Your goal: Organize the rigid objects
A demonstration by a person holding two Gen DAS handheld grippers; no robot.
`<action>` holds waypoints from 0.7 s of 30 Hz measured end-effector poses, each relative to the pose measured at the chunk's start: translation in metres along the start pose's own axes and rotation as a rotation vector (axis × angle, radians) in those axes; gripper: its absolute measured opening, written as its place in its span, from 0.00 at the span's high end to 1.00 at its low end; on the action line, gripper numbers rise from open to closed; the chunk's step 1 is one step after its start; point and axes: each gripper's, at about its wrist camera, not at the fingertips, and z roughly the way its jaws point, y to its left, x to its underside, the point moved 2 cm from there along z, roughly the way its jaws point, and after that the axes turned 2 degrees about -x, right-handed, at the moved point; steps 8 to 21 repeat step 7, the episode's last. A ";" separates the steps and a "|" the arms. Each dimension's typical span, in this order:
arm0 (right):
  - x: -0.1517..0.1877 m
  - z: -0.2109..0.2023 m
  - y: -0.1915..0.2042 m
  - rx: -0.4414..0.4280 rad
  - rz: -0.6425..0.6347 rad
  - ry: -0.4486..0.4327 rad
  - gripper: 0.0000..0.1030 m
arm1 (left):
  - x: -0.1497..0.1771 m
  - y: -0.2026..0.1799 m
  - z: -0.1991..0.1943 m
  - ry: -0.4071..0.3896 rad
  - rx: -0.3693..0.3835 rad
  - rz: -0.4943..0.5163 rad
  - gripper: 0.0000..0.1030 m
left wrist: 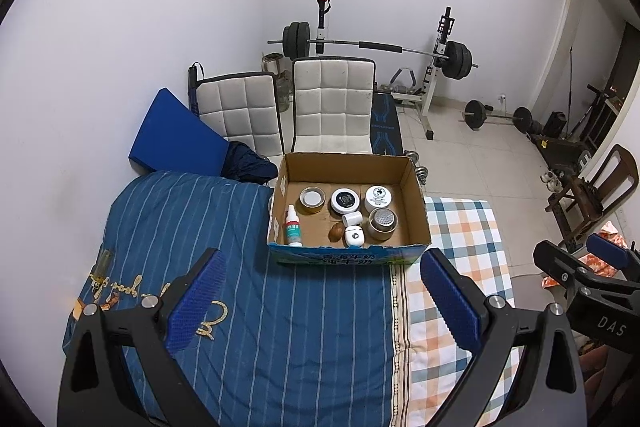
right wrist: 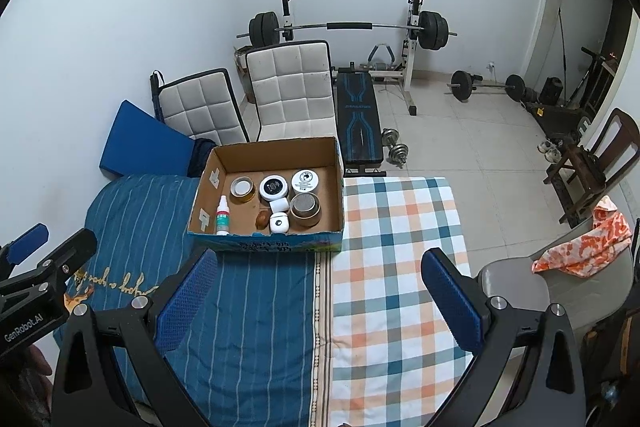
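An open cardboard box [left wrist: 416, 203] [right wrist: 338, 183] stands on the bed at its far edge. It holds a white spray bottle [left wrist: 293, 227] [right wrist: 222, 216], a tape roll [left wrist: 313, 199] [right wrist: 243, 188], a black-lidded jar [left wrist: 344, 200] [right wrist: 273, 186], a white jar [left wrist: 378, 197] [right wrist: 306, 179], a metal tin [left wrist: 383, 223] [right wrist: 305, 209], a small white cup [left wrist: 352, 217], a white earbud case [left wrist: 354, 237] [right wrist: 279, 223] and a brown nut-like object [left wrist: 336, 231] [right wrist: 262, 219]. My left gripper [left wrist: 320, 291] is open and empty above the blue striped cover. My right gripper [right wrist: 320, 291] is open and empty, to the right of the left one.
A yellow-handled tool [left wrist: 102, 267] lies on the blue cover [left wrist: 280, 327] at the left. A checkered blanket [right wrist: 392, 267] covers the bed's right side. Two white chairs [left wrist: 332, 103], a weight bench [right wrist: 358, 119], barbells and a grey chair with orange cloth [right wrist: 580, 247] surround the bed.
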 end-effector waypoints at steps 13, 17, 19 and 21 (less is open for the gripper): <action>0.001 0.000 -0.001 0.012 0.005 -0.009 0.00 | 0.001 0.001 0.000 -0.010 -0.003 0.002 0.03; 0.001 0.000 -0.001 0.012 0.005 -0.009 0.00 | 0.001 0.001 0.000 -0.010 -0.003 0.002 0.03; 0.001 0.000 -0.001 0.012 0.005 -0.009 0.00 | 0.001 0.001 0.000 -0.010 -0.003 0.002 0.03; 0.001 0.000 -0.001 0.012 0.005 -0.009 0.00 | 0.001 0.001 0.000 -0.010 -0.003 0.002 0.03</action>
